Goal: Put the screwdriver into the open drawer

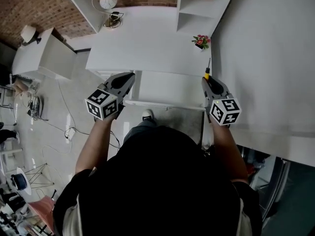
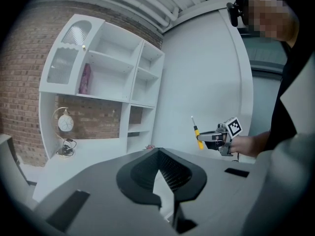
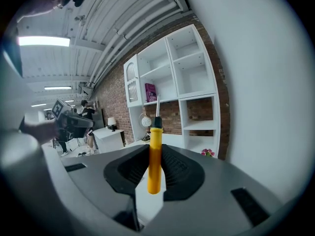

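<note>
Right claw point(image 1: 208, 81) pinches the screwdriver point(image 3: 155, 159) by its yellow handle, near the open drawer's point(image 1: 167, 90) far right corner. Left claw point(image 2: 157, 154) pressed together, empty. Tool judged light, rigid, smooth; the handle hold suits.

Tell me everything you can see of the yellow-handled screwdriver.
The yellow-handled screwdriver has a smooth, plastic-looking yellow handle, a black collar and a thin metal shaft. It stands roughly upright, shaft up, its handle clamped in the right gripper's black ribbed jaws. Nothing else touches it; the tip is too small to read.
</note>
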